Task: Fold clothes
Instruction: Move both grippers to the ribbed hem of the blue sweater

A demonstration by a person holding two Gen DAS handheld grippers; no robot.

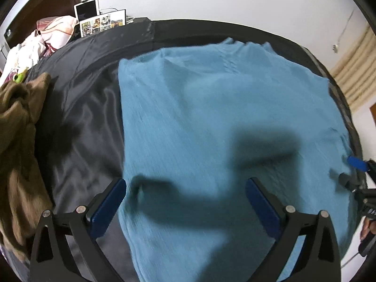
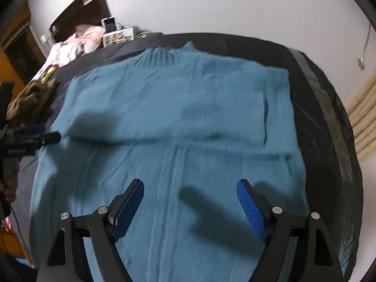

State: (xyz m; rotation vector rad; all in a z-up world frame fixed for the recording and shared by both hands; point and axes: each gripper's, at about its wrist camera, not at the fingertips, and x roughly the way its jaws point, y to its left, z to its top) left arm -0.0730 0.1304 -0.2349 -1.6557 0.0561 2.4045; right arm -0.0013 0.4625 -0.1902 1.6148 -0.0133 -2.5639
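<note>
A: Left wrist view: I read my left claw (image 1: 185, 199) as spread wide, both blue pads (image 1: 107, 205) apart and nothing between them. It hangs above the blue sweater (image 1: 211, 117); I can't confirm contact, the frame is motion-blurred.

B: Where does the sweater lie?

A: Flat on the dark sheet (image 1: 89, 108) of the bed, filling centre and right of the frame, ribbed collar toward the top. Its left edge runs just under my left pad. A shadow of the claw falls across the knit.

B: And the right side?

A: Right wrist view: right claw (image 2: 190, 202) likewise gaping, empty, over the lower middle of the sweater (image 2: 176, 108). Collar (image 2: 164, 54) sits at upper centre. One sleeve looks folded across the body at the right; a crease runs across mid-frame.

B: Anything else logged?

A: Brown garment (image 1: 18, 127) bunched at the left edge, off the sweater. Pink-and-white bedding (image 1: 51, 33) and a photo board (image 1: 103, 24) upper left. The left claw's body shows at the left edge of the right view, at the sweater's edge.
</note>
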